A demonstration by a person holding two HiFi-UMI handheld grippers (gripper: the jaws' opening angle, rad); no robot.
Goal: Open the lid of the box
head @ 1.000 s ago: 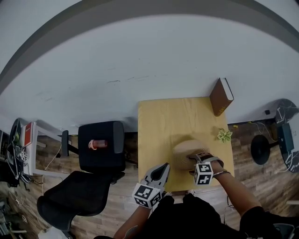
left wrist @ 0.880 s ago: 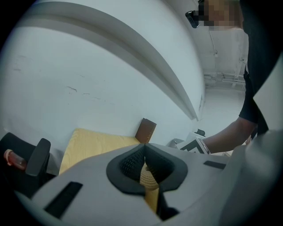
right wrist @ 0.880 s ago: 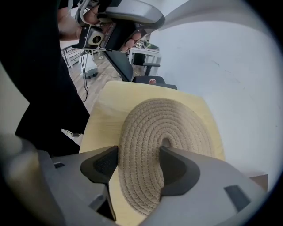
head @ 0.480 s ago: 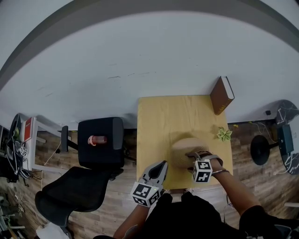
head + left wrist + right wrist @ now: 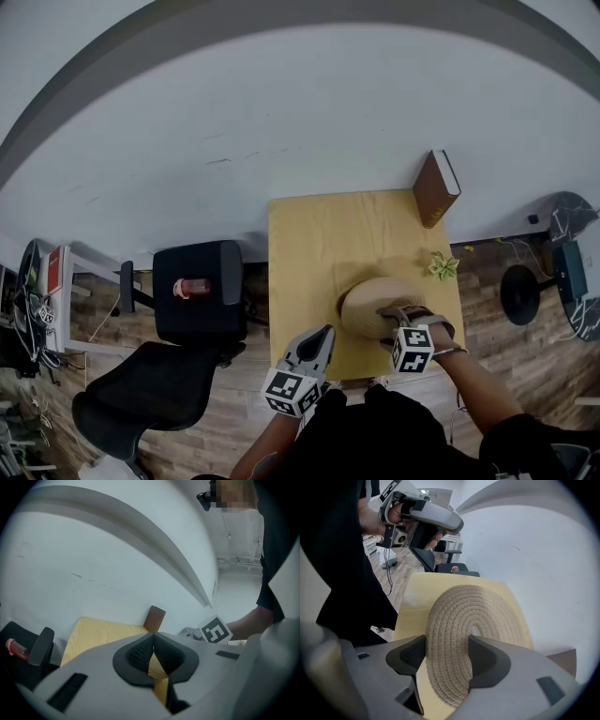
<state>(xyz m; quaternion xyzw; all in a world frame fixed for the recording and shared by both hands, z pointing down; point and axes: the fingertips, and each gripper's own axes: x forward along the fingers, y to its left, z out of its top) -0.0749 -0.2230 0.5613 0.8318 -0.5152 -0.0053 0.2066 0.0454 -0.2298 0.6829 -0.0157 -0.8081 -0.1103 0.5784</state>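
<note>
Two grippers are at the near edge of a square yellow wooden table (image 5: 319, 234), each in one of the person's hands. The right gripper (image 5: 382, 317) points steeply down onto a round lid of coiled tan rope (image 5: 361, 298), which sits on the near right part of the table, close to the near edge. In the right gripper view the right gripper (image 5: 447, 658) has the lid (image 5: 473, 606) between its jaws. One dark pad lies against the lid's outer rim and the other sits on the woven top near its middle. The jaws have just been closing and now stand clenched on the lid. Whether the lid is off the box beneath it cannot be told.

The left gripper (image 5: 326, 330) is near the table's near left corner, well to the left of the lid and touching nothing. In its own view the left gripper (image 5: 153, 641) has its ribbed pads meeting at the tips with nothing held. Only a sliver of the yellow tabletop (image 5: 98, 630) shows through the gap below them.

A brown hardcover book (image 5: 436, 187) stands upright at the far right corner of the table. A small green leafy sprig (image 5: 441, 266) lies by the right edge, between the book and the lid. Left of the table, on the wood floor, is a black padded stool (image 5: 220, 309) with a red cylinder (image 5: 190, 288) on it. A black office chair (image 5: 150, 394) is nearer and further left.
</note>
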